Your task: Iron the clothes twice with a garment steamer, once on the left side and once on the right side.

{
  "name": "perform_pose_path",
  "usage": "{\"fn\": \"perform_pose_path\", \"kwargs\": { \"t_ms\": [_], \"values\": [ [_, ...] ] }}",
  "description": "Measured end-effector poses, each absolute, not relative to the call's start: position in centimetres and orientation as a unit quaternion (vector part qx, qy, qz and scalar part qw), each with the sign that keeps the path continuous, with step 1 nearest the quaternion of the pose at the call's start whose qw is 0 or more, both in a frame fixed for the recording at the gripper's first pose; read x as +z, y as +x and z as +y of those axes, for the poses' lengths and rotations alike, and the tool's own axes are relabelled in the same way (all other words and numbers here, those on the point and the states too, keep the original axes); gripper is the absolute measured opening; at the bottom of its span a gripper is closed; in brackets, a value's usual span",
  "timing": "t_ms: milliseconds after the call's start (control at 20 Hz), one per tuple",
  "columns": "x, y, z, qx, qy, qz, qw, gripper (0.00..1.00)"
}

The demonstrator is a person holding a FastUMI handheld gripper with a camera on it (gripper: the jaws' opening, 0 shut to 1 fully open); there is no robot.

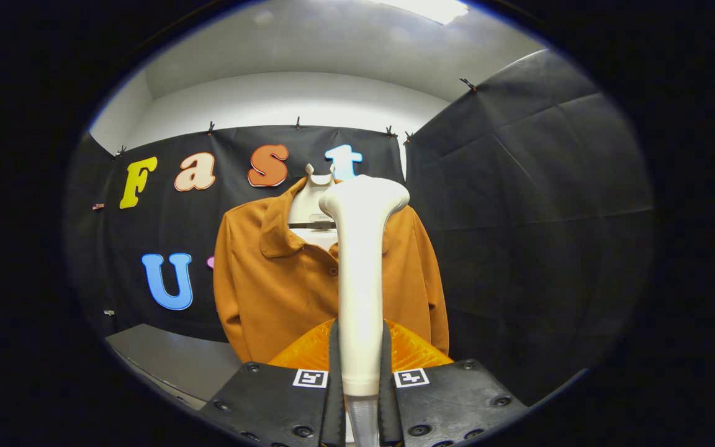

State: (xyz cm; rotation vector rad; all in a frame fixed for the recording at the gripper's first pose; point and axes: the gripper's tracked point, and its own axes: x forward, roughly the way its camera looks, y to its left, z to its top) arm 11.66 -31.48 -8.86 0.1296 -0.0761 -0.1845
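Note:
My gripper (359, 372) is shut on the handle of a white garment steamer (360, 279), which stands upright between the two black fingers (333, 372). Its head tops out level with the collar of the clothes. Beyond it, an orange-brown collared shirt (274, 292) hangs on a white mannequin torso (311, 198), facing me. The steamer covers the shirt's middle and part of the side to the right of the buttons. The steamer head is held apart from the fabric; how far I cannot tell.
A grey table top (171, 360) lies below and left of the shirt. Black cloth walls (519, 217) close in behind and to the right. An orange ribbed part (413, 351) sits just behind the fingers.

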Motion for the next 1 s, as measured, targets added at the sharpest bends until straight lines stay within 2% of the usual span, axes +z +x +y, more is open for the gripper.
{"fn": "perform_pose_path", "kwargs": {
  "t_ms": [600, 1000],
  "values": [
    [-18.0, 16.4, -33.9, -0.086, 0.101, 0.040, 0.990, 0.24],
    [-26.0, 15.1, -33.0, -0.081, 0.097, 0.106, 0.986, 0.24]
  ]
}}
